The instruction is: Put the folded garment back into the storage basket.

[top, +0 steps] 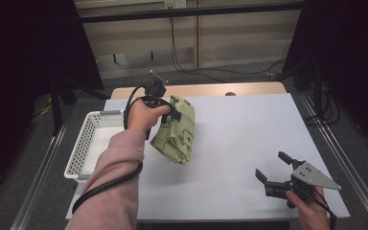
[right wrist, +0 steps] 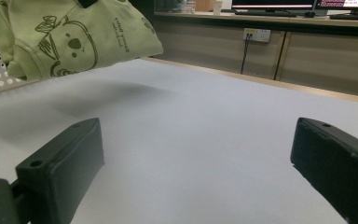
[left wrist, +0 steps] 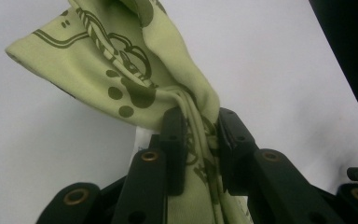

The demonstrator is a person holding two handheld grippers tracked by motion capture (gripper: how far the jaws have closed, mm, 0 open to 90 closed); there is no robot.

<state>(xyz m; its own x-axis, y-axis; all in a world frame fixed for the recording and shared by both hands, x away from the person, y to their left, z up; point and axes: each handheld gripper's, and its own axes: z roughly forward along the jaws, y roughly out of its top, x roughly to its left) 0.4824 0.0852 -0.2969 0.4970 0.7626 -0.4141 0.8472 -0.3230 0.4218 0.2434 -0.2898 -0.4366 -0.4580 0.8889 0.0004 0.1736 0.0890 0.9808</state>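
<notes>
Your left gripper [top: 172,109] pinched the green koala-print cloth [top: 176,132] above the table [top: 239,134], beside the white basket [top: 84,143]; its small printed lettering was unreadable. Your right gripper [top: 274,167] stood spread.

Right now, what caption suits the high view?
Left tongs lift a green printed cloth above the table; right tongs wait open.

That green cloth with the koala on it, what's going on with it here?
A person at a white table holds a gripper in each hand. The left gripper has its jaws clamped on a bunched fold of the green cloth, a printed garment, and holds it hanging above the table, next to a white perforated basket. The right gripper rests near the table's front right corner with its jaws open and nothing between them.
</notes>
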